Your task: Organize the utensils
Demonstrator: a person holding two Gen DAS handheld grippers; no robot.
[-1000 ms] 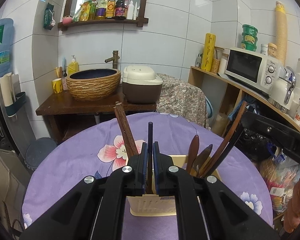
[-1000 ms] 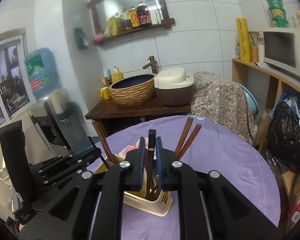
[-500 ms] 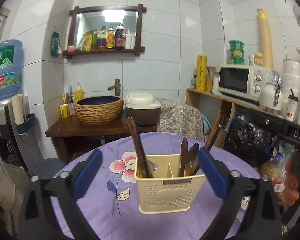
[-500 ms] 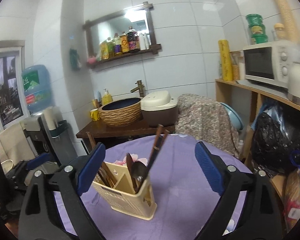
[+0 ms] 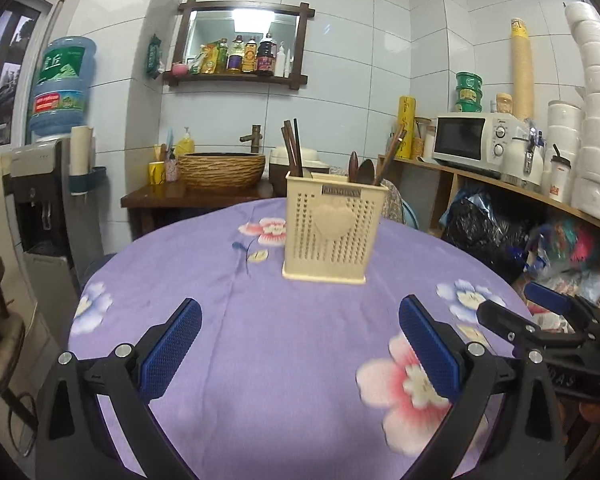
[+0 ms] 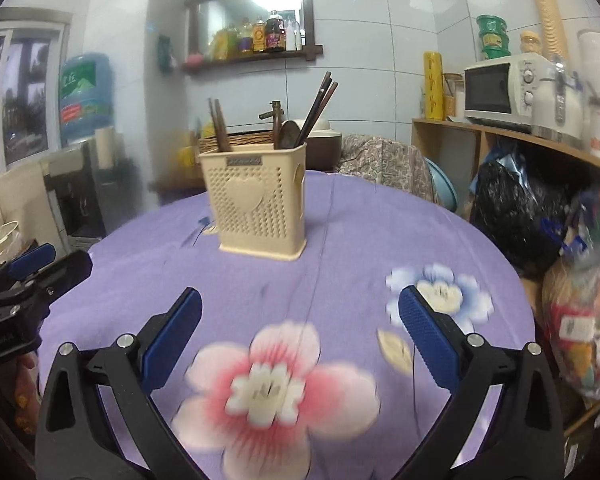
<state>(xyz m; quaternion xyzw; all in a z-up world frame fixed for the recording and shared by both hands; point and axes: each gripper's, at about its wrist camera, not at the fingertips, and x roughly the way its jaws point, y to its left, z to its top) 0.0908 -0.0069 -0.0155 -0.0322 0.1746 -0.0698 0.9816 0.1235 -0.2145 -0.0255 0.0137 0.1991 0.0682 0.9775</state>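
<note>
A cream perforated utensil holder [image 5: 332, 232] [image 6: 260, 204] stands upright on the purple flowered tablecloth [image 5: 204, 264]. Brown and black chopsticks [image 5: 292, 144] rise from its left compartment. Dark wooden spoons [image 5: 360, 170] and more chopsticks [image 6: 320, 104] lean in its right one. My left gripper [image 5: 300, 304] is open and empty, low over the cloth on the near side of the holder. My right gripper [image 6: 300, 292] also hangs near the cloth, its jaws opening wide with nothing between them. Each gripper shows at the edge of the other's view.
A wooden stand with a woven basin [image 5: 222, 170] and a rice cooker sits behind the table. A water dispenser [image 5: 56, 88] is at the left. Shelving with a microwave [image 5: 472, 138], cups and black bags [image 5: 484, 232] lines the right.
Both grippers let go of the chopsticks they held over the holder and spread wide. Both then drew back and sank toward the near part of the table; the holder now looks smaller.
</note>
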